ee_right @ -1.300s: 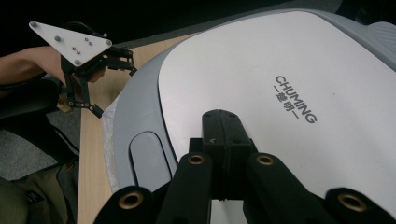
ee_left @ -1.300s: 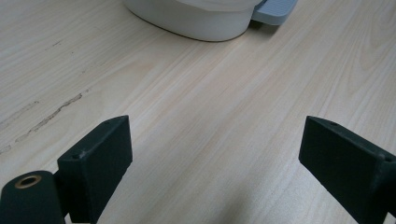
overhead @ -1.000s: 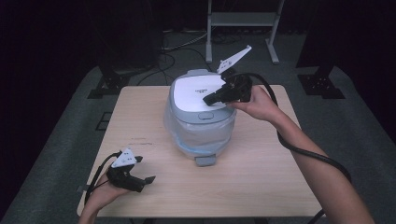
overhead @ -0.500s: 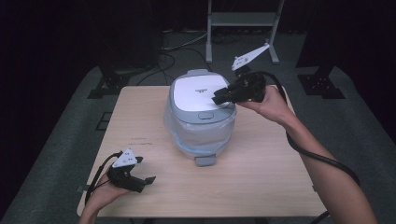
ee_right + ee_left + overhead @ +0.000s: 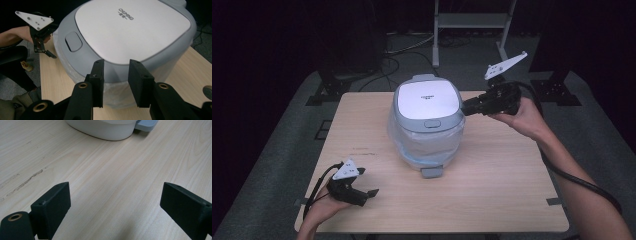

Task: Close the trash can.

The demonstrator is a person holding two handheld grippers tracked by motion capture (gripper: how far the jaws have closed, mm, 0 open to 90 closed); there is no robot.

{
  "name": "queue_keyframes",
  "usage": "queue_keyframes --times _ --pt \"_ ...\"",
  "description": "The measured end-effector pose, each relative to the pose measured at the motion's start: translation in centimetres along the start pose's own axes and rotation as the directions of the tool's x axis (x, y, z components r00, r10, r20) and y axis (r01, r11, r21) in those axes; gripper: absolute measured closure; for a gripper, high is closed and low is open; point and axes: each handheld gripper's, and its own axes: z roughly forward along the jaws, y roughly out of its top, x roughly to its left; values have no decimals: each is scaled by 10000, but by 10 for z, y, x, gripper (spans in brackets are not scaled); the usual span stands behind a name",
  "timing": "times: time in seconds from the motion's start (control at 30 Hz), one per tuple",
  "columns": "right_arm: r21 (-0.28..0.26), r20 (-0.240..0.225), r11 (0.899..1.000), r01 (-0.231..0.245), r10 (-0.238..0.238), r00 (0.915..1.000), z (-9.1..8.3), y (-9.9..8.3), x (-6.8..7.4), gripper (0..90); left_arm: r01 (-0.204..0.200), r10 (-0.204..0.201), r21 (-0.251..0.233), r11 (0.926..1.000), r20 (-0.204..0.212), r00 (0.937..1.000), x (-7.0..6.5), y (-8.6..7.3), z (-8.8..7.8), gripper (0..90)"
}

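The rice cooker (image 5: 428, 120) sat mid-desk, lid down. Beside its far right edge the right gripper (image 5: 468, 107) had just been opening, jaws partly apart, empty; the left gripper (image 5: 371, 195), jaws wide and empty, rested near its front-left; any opening remained undone

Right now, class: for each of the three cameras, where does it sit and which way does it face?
High view: above the person's side, looking forward and down at the table, rice cooker and both forearms.
Left gripper view: low over the wood, between open jaws, toward the cooker's base.
Right gripper view: beside the cooker lid, its jaws having just been opening, empty, facing the left gripper.
All share the cooker.
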Motion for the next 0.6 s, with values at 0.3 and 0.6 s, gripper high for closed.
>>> queue_keyframes --times 0.3,0.6 --pt "210 294 9992 -328 321 9991 -9 -18 -8 648 40 -40 7 10000 6 10000 0 0 1 87" --pt "331 475 9981 -512 496 9976 -10 -34 -12 645 33 -33 14 10000 6 10000 0 -1 2 87"
